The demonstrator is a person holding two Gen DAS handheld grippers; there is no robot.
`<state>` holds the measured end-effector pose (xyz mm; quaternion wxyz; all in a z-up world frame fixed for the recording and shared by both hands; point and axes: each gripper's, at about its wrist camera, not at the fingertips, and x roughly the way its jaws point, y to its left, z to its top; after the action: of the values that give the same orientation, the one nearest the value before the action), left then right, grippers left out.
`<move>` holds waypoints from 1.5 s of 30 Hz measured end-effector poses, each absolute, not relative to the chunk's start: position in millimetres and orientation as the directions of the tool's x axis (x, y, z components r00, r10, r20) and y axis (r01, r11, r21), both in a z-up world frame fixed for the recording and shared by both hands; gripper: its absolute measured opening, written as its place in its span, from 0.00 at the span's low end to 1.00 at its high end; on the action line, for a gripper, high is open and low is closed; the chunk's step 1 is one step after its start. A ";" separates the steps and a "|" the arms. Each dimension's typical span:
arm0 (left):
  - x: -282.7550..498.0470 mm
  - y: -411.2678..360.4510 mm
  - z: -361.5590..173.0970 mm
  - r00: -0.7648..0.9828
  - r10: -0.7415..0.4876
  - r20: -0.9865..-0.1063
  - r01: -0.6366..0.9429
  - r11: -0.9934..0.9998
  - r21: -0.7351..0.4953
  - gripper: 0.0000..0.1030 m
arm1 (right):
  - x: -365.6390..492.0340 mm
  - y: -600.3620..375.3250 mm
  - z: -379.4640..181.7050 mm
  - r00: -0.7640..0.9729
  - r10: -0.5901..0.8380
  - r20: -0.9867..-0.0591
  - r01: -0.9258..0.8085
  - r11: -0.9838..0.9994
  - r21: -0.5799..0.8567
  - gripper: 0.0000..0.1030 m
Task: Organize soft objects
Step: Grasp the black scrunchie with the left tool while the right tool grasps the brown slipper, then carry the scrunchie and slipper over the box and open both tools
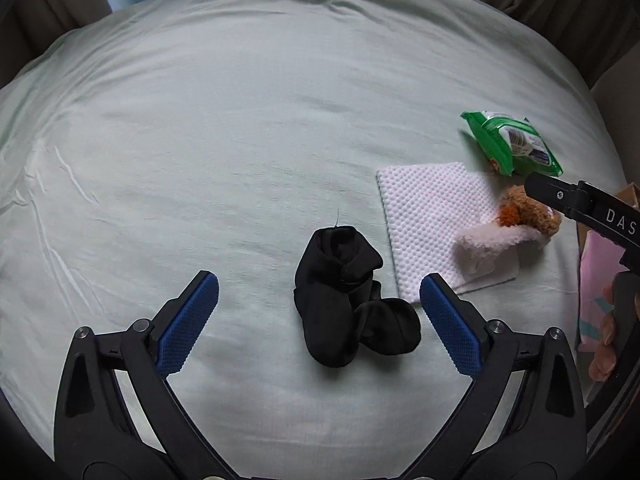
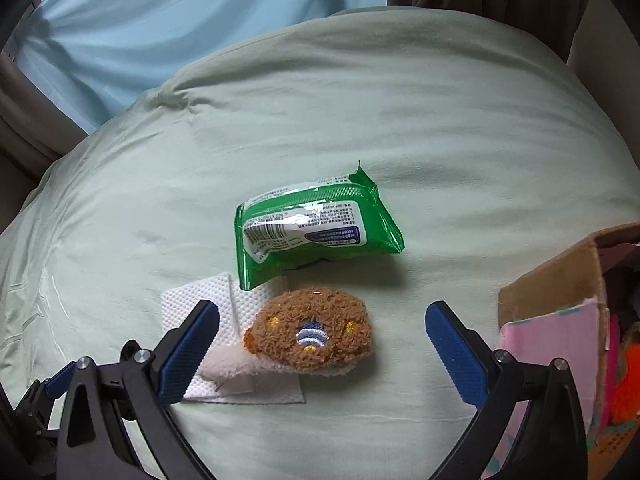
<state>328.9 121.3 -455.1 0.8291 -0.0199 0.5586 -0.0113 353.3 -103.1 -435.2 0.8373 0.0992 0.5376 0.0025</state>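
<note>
Leftmost, only wrinkled pale green bed cover (image 1: 180,140), nothing lying on it. Next, left gripper (image 1: 319,322) spread wide, fingers (image 1: 188,322) released and empty, poised low above a balled pair of black socks (image 1: 348,300) resting on the bed between the blue pads, apparently not touching either one. Just right of the socks, a white dimpled paper towel (image 1: 424,216) flat on the cover, its near corner close to the right-hand pad. Further right, a brown plush toy (image 2: 316,328) with a white fluffy underside, lying partly on the towel; right gripper (image 2: 322,352) likewise released, straddling the plush without contact. Beyond the plush, a green wipes packet (image 2: 316,228), crumpled, one corner overlapping the towel's far edge. Farthest right, an open cardboard box (image 2: 560,276) with pink lining and something orange inside, probably the collecting place.

Risks, judged from this layout: closing on the socks could pinch the bed cover and drag it, shifting everything; only the outer sock might get caught, letting the bundle unroll on the lift. Closing on the plush could snag the towel underneath and carry it along, or tug the wipes packet. With both grippers working close together, possible collision near the towel.
</note>
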 end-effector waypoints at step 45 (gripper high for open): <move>245.3 106.2 -215.4 0.590 -0.033 -0.807 0.001 0.999 -0.040 0.14 | 240.8 -100.7 -207.2 0.635 0.170 -0.754 -0.018 0.979 0.205 0.44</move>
<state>245.3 106.2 -215.4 0.8915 -0.0178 0.4526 -0.0097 240.8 -100.7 -207.2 0.8997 0.0895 0.4241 0.0523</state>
